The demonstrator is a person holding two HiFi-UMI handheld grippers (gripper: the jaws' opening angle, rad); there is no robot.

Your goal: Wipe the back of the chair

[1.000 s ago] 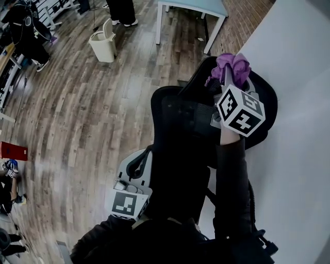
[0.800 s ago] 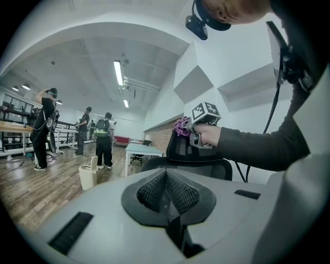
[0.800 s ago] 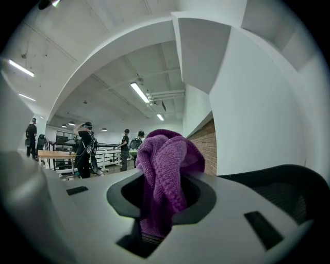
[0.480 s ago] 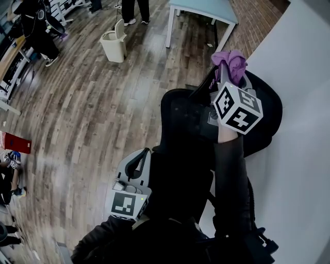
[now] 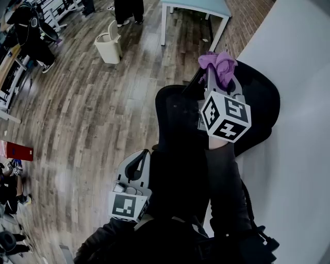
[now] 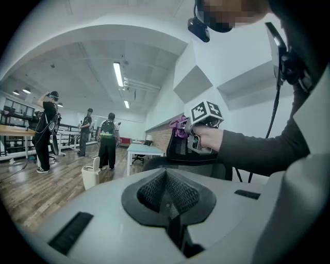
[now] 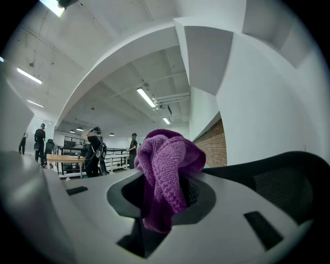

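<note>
A black mesh office chair (image 5: 178,121) stands against the white wall, seen from above in the head view. My right gripper (image 5: 220,77) is over its upper edge, shut on a bunched purple cloth (image 5: 217,63). In the right gripper view the cloth (image 7: 167,165) hangs out of the shut right gripper (image 7: 164,209), with the chair's dark mesh (image 7: 281,180) just to the right. My left gripper (image 5: 135,164) is held low beside the chair's left side, away from the cloth. In its own view the left gripper (image 6: 167,209) is shut on nothing, and the chair (image 6: 181,149) is ahead of it.
A beige waste bin (image 5: 107,45) and a light blue table (image 5: 198,6) stand on the wood floor beyond the chair. A brick wall (image 5: 242,26) meets the white wall (image 5: 301,134) at right. People stand at the far left, near a red object (image 5: 15,151).
My right gripper, with the cloth in it, has shifted a little to the left along the chair's top. The left gripper has stayed where it was.
</note>
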